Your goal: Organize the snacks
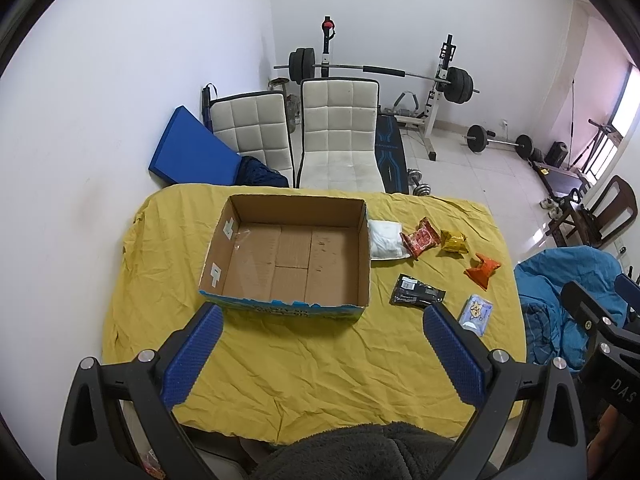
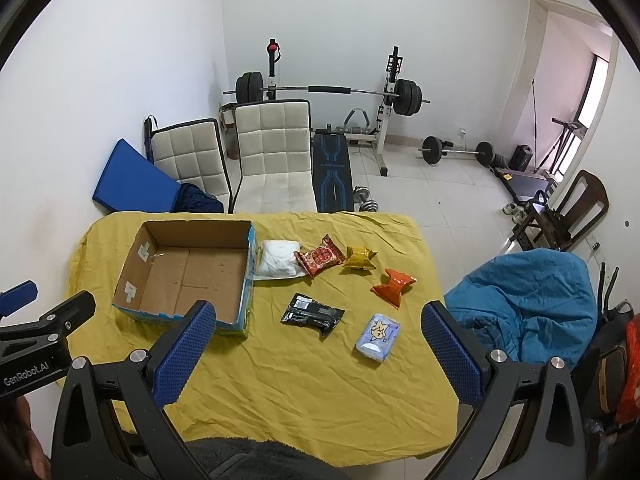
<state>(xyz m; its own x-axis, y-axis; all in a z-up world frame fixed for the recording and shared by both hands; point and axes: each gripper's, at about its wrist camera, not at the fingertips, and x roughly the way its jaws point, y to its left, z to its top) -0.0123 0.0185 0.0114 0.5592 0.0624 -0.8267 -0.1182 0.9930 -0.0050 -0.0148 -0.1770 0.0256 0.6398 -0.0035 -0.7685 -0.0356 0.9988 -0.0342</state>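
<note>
Yellow tablecloth [image 1: 280, 360], box [image 1: 288, 256], snacks [image 2: 312, 312] perhaps beyond both spread, empty claws [image 1: 320, 340] [image 2: 316, 340]

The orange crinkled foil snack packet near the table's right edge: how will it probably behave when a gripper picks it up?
The orange crinkled foil snack packet looks puffed and pinched at its middle, so it is probably light and would crumple under the pads. Its glossy film may be slippery. Lying flat on the yellow cloth, it should not roll.

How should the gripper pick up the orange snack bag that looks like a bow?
Probably from above, closing on the pinched middle of the orange snack bag. It lies flat on the yellow cloth, narrow at the waist and flared at both ends, apart from other packets, so the right gripper fits there.
</note>
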